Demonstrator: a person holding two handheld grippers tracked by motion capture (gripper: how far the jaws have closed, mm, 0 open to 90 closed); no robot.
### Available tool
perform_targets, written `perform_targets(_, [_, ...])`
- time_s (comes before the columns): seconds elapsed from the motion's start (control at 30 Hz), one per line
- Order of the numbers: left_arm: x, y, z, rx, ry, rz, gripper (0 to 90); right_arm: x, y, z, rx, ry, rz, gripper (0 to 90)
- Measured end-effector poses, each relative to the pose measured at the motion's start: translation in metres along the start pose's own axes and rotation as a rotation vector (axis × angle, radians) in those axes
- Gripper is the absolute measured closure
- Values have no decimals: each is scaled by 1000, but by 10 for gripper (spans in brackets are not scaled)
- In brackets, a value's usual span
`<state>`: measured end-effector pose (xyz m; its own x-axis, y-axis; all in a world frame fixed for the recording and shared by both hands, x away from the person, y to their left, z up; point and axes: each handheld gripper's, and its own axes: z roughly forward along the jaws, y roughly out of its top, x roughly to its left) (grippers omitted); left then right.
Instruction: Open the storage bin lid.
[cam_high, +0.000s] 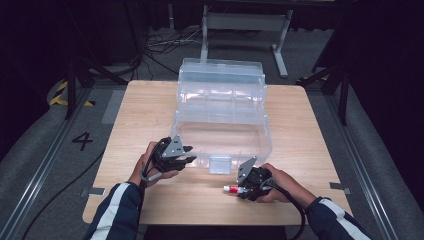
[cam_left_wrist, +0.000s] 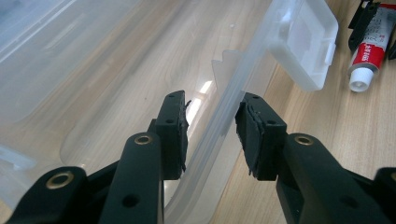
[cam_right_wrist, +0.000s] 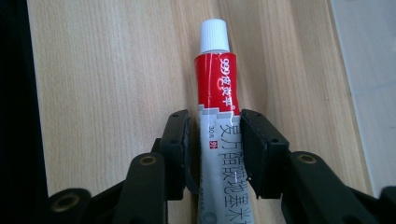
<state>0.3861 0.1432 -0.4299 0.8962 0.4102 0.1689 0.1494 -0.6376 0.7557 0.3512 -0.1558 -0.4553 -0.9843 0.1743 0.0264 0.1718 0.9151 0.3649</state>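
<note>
Now right gripper (cam_right_wrist: 217, 140) fingers pinch ointment tube (cam_right_wrist: 215, 93) on desk (cam_right_wrist: 116, 70); left gripper (cam_left_wrist: 212, 133) fingers spread astride clear storage box (cam_left_wrist: 243, 70) front wall.

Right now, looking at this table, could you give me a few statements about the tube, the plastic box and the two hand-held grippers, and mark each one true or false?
1. The right hand-held gripper has the red and white ointment tube between its jaws. True.
2. The tube's white cap is off. False: it is on.
3. The left hand-held gripper straddles the front wall of the clear plastic box. True.
4. The box is closed. False: its lid stands open.
5. The tube lies inside the box. False: it is on the wooden table, in front of the box.
</note>
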Motion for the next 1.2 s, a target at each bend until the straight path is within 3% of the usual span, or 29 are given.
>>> perform_targets(0.2, [1,-1,1,-6,-6,-10,629,-1,7,-1,70,2,-35,705])
perform_targets(0.63, [-2,2,2,17,15,-30,598,-1,0,-8,26,0,-30,711])
perform_targets(0.93, [-1,3,-6,28,39,-81,423,-5,-8,-19,9,0,-18,711])
perform_targets(1.1, [-4,8,-20,-6,80,-94,331,-7,-13,-23,0,-5,0,711])
perform_targets(1.2, [-7,10,-31,-10,141,-112,265,-9,-15,-26,-7,-12,11,711])
